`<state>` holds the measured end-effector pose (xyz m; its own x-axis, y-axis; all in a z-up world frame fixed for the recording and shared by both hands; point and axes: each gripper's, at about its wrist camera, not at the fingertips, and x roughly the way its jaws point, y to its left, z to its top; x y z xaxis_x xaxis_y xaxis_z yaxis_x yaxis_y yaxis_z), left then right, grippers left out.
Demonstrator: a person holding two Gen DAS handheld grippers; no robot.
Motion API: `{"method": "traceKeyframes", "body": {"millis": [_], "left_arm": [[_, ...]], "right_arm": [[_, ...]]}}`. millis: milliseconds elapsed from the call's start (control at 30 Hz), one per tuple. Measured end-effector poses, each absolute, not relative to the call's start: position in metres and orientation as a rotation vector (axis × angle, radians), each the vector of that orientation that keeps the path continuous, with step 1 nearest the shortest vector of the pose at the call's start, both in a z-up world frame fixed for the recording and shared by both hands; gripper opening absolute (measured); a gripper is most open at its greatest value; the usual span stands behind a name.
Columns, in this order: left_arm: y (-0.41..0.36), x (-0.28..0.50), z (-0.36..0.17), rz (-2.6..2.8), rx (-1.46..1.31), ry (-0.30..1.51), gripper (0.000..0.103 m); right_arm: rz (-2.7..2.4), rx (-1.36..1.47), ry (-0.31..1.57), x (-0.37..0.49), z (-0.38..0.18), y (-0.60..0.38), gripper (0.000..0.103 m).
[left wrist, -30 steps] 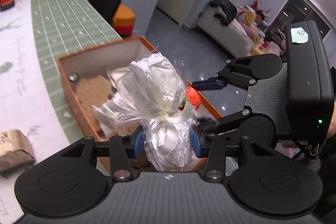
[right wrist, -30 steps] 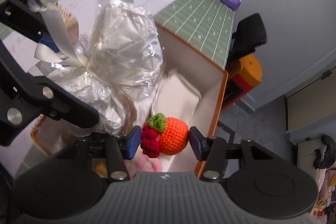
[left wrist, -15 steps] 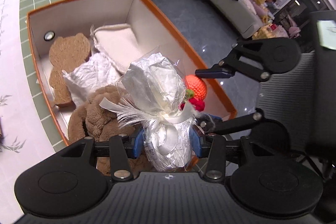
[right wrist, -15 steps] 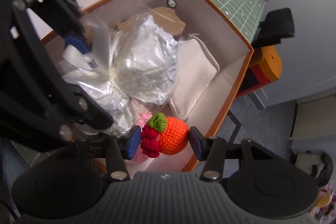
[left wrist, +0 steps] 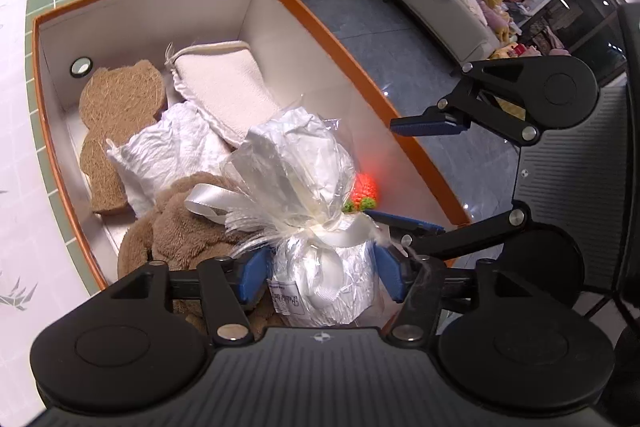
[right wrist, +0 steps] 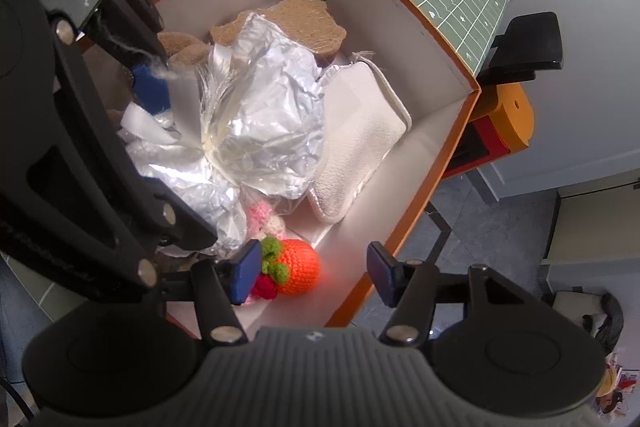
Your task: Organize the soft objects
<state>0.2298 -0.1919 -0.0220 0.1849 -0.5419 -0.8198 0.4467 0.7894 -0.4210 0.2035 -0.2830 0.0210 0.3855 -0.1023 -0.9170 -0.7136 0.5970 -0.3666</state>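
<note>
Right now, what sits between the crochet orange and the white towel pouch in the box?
Bare white box floor, per the right wrist view; the wrapped bundle and a pink crochet piece sit beside that gap, not in it.
</note>
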Motion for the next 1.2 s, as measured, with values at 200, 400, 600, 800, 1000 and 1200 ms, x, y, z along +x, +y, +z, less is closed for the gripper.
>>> {"method": "traceKeyframes", "body": {"millis": [200,400,600,800,1000,1200], "left_arm": [[-0.170,0.219,0.007,-0.706,-0.084,1.096,0.081],[-0.138,0.202,0.026,-0.646,-0.065,0.989,0.077],[-0.106,0.182,0.055,-0.578,-0.049,0.834,0.077],[-0.069,0.144,0.079,-0.463,-0.023,0.653,0.077],[-0.046,0.096,0.082,-0.353,0.044,0.494,0.077],[-0.027,0.059,0.057,-0.288,0.014,0.413,0.077]], "right_arm": [[0.438,-0.879,1.102,0.202,0.040,-0.281,0.059],[0.414,-0.864,1.047,0.196,0.062,-0.270,0.059],[0.397,-0.766,0.957,0.184,0.093,-0.254,0.064],[0.366,-0.551,0.816,0.159,0.118,-0.235,0.071],[0.366,-0.325,0.650,0.118,0.115,-0.218,0.083],[0.372,-0.238,0.514,0.070,0.083,-0.189,0.087]]}}
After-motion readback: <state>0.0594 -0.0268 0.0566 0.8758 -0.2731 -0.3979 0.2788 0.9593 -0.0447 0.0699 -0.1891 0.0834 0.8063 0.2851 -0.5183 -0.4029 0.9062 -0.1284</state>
